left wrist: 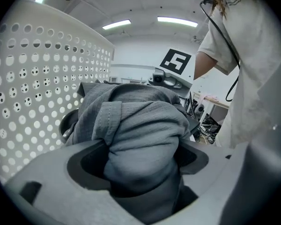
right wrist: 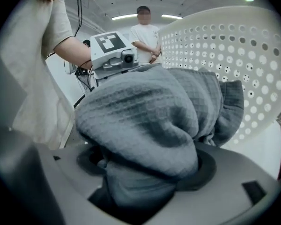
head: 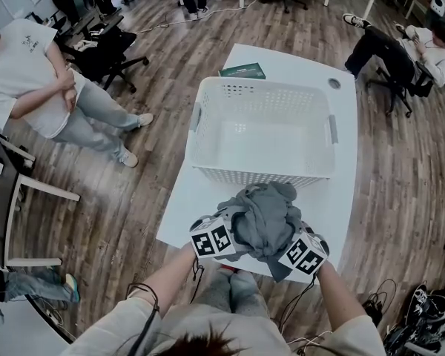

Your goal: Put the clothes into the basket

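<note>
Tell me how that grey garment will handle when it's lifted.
The grey garment is probably floppy: it sits crumpled in loose folds. Likely light for its bulk, being soft knit cloth. Loose ends may droop and catch the basket rim.

**Grey garment bunched in the right gripper, beside the basket**

The right gripper [right wrist: 145, 182] has a thick wad of the grey garment [right wrist: 150, 121] between its 2 jaws. The waffle-textured cloth bulges up over them and fills the gap. Just behind the heap, the left gripper [right wrist: 116, 60] faces in, its cube showing 1 square marker on top. The white basket [right wrist: 225, 46], its wall dotted with round holes, rises at the right, close against the cloth; whether they touch cannot be told. At the left is the holder's forearm [right wrist: 68, 48], below a pale short sleeve. 1 person [right wrist: 144, 34] in a white T-shirt stands in the background under strip lights [right wrist: 126, 17].
</note>
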`<state>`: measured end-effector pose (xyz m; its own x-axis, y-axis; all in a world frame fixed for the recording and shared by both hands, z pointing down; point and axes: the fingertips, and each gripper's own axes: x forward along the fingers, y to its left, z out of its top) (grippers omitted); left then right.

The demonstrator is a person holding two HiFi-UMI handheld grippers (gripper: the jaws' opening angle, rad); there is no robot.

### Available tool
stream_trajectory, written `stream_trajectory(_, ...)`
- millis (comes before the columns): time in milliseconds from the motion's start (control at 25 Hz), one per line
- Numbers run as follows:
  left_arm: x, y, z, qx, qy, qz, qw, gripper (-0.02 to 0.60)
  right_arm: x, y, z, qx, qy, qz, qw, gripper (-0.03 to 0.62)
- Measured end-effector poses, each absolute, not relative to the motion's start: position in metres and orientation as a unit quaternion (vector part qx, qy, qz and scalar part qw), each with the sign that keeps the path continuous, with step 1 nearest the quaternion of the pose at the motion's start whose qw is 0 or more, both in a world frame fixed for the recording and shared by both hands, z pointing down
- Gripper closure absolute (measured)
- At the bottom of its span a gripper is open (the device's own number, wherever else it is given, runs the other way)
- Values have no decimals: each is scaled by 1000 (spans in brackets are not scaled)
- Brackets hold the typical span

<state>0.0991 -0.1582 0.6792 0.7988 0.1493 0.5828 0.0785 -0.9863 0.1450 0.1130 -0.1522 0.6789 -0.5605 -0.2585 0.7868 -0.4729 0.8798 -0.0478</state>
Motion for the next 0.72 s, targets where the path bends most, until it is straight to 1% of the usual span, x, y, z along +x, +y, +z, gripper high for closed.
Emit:
stream_trajectory(120, 98, -157, 673, 953, 41, 294, 51, 208, 113, -150, 673, 242, -872, 113, 409, 261)
stream_trajectory(240, 96, -154, 664, 959, 18, 281, 42, 253, 114, -147, 665, 269, -868, 95, 407, 306)
stream_trajectory(280, 94, -152, 661, 960, 11, 279, 38, 256, 114, -145, 662, 274, -867, 90, 406, 315)
stream_trajectory(520, 86, -142, 632, 965, -20, 261, 18, 273, 108, -136, 631, 283, -867, 49, 408, 324)
stream_trajectory(720, 86, -139, 588, 968, -31, 249, -25, 275, 109, -133, 588, 299, -866, 12, 401, 326)
